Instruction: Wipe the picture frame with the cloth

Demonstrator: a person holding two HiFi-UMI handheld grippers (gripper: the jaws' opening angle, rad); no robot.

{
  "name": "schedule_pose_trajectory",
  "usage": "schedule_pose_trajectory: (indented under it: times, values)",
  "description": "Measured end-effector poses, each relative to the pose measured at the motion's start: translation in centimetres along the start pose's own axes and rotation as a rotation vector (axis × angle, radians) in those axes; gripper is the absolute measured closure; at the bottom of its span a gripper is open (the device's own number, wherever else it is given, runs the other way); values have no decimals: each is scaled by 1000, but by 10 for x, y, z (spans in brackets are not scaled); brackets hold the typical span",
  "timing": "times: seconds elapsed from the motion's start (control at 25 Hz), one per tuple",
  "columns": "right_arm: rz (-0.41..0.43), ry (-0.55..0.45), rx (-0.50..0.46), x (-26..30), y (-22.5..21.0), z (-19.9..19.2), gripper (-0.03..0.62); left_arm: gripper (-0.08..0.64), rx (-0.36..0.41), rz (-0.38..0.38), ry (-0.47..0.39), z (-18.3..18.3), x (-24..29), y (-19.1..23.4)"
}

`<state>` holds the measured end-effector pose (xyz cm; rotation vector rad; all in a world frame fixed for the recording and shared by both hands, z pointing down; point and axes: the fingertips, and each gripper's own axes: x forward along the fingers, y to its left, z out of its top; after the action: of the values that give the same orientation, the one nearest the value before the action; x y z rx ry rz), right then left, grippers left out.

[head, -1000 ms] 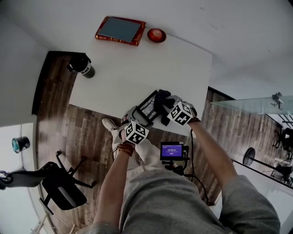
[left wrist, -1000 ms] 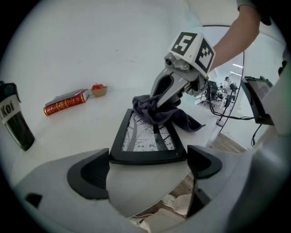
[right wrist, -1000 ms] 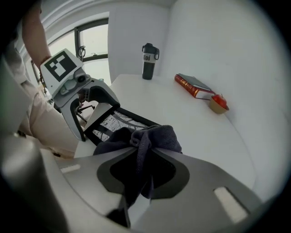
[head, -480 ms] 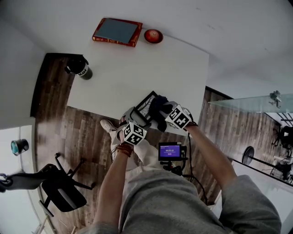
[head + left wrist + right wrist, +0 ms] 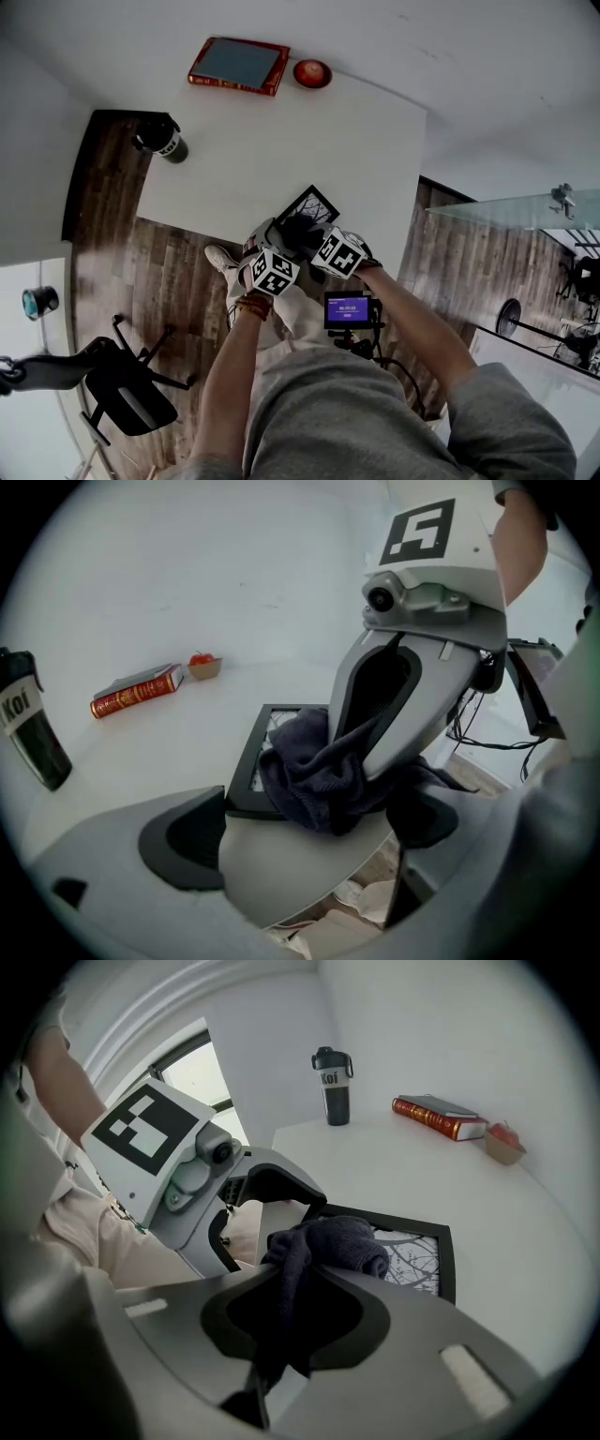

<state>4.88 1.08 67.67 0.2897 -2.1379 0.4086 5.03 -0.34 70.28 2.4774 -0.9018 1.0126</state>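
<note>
A small black picture frame (image 5: pixel 317 202) with a branch print lies on the white table (image 5: pixel 281 141) by its front edge. My left gripper (image 5: pixel 278 236) straddles the frame's near end (image 5: pixel 246 775). Its left pad (image 5: pixel 187 841) presses on the corner, and its other pad is hidden under the cloth. My right gripper (image 5: pixel 305 234) is shut on a dark blue cloth (image 5: pixel 328 1241). The bunched cloth (image 5: pixel 319 775) presses on the frame's near left part, close to the left jaws. The frame's far right glass (image 5: pixel 417 1260) is uncovered.
A red book (image 5: pixel 239 64) and a small bowl with something red in it (image 5: pixel 312 73) lie at the table's far edge. A black bottle (image 5: pixel 164 136) stands at its left corner. Below the table edge are a lit screen on a stand (image 5: pixel 349 309) and an office chair (image 5: pixel 131 384).
My right gripper has dragged the cloth leftward and nearer across the frame, uncovering its far right part. The left gripper and the frame have stayed put.
</note>
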Motion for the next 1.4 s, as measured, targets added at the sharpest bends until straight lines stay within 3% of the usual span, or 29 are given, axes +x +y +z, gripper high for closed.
schedule_pose_trajectory:
  times: [0.2,0.32,0.4,0.64,0.84,0.96,1.08,1.2,1.4]
  values:
    - [40,-36,115,2,4,2,514,18,-3,1,6,-1,0,2]
    - [145,-137,296,-5,6,9,512,18,-7,-20,15,-2,0,-1]
    - [138,-235,373,-20,-2,18,509,20,-4,-72,8,0,-6,-6]
    - [11,-547,430,-102,-27,55,505,25,16,-142,-150,44,-54,-17]
    - [-121,-724,367,-171,-31,93,503,89,41,-90,-335,109,-112,-5]
    - [-243,-824,312,-217,-23,118,503,159,72,-65,-456,153,-153,3]
    - [-408,-892,253,-265,-10,134,503,193,106,-44,-567,195,-192,5]
    - [-553,-939,226,-306,11,143,503,282,90,-4,-710,234,-234,12]
    - [-690,-979,233,-338,51,151,503,438,75,47,-853,265,-288,16]
